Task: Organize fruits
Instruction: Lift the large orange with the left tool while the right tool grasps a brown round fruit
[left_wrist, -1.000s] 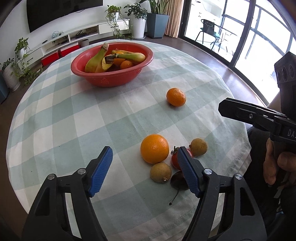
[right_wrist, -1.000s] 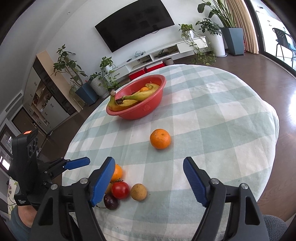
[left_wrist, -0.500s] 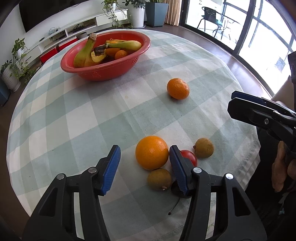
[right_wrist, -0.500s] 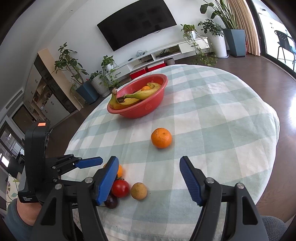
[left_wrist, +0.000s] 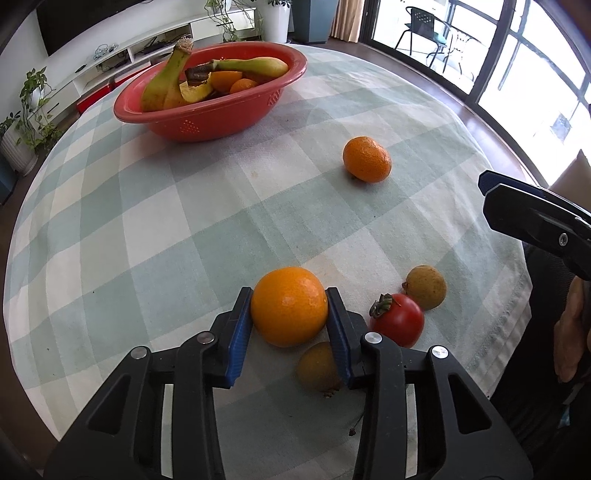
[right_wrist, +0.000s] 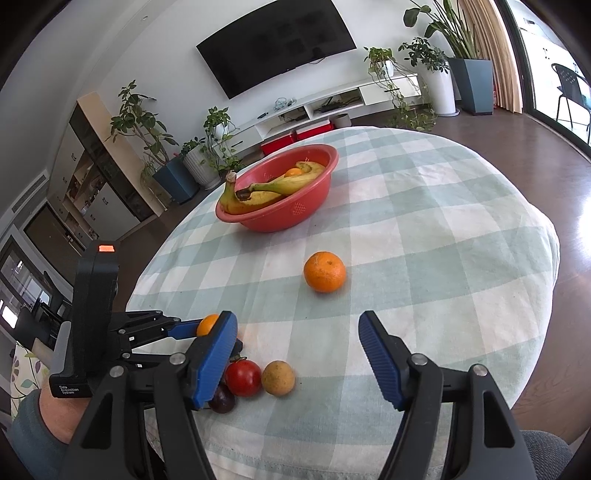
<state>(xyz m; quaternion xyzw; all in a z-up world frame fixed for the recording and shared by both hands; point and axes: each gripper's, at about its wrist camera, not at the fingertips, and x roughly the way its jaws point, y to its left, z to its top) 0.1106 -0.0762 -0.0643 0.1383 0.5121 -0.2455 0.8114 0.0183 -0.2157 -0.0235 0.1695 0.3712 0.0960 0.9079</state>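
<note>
A large orange (left_wrist: 289, 306) rests on the checked tablecloth near the front edge. My left gripper (left_wrist: 289, 295) is closing on it, and both blue pads touch its sides. Crowded beside it lie a red tomato (left_wrist: 399, 319), two brown round fruits (left_wrist: 425, 287) (left_wrist: 316, 365) and a dark plum (right_wrist: 221, 400). A tangerine (right_wrist: 324, 271) sits alone mid-table. The red bowl (right_wrist: 295, 218) at the far side holds bananas and small oranges. My right gripper (right_wrist: 297, 317) hovers open over bare cloth, nothing between its fingers.
The round table's cloth edge (left_wrist: 509, 314) drops off just right of the fruit cluster. A person's hand (left_wrist: 570, 332) holds the right gripper there. Potted plants and a low TV shelf stand beyond the table.
The left gripper sank toward the table and its jaws narrowed from wide apart to touching the large orange. The right gripper's jaws narrowed a little early on; it stayed in place.
</note>
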